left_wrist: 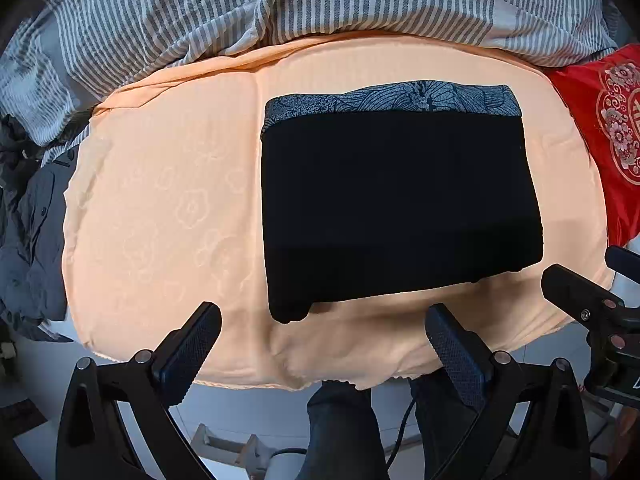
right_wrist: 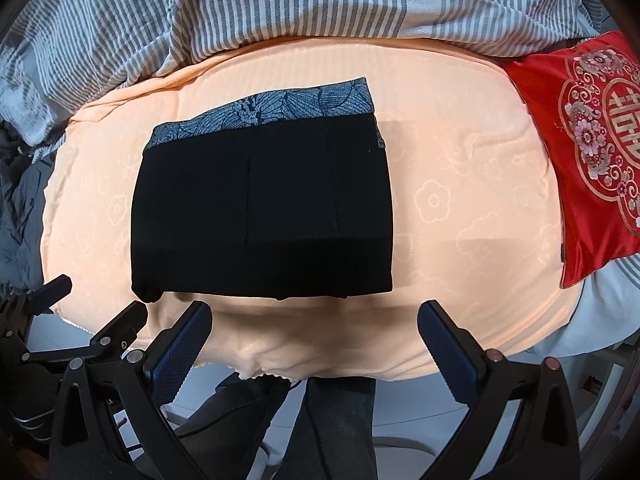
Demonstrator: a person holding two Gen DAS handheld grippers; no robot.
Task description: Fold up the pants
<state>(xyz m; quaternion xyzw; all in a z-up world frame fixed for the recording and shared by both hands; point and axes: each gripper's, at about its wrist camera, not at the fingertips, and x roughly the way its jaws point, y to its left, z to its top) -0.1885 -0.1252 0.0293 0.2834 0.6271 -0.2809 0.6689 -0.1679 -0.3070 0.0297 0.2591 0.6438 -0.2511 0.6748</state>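
Your left camera looks down from above the near edge of the peach bed sheet (left_wrist: 160, 208), close by, facing the striped blanket (left_wrist: 240, 0) at the far edge. Your right camera sits just beside it, facing the same way. Both see the folded pants (left_wrist: 400, 200) and the red cushion (right_wrist: 580, 152).

A peach sheet (right_wrist: 460, 200) lies between a striped duvet (right_wrist: 320, 0) and a red cushion (right_wrist: 592, 152).
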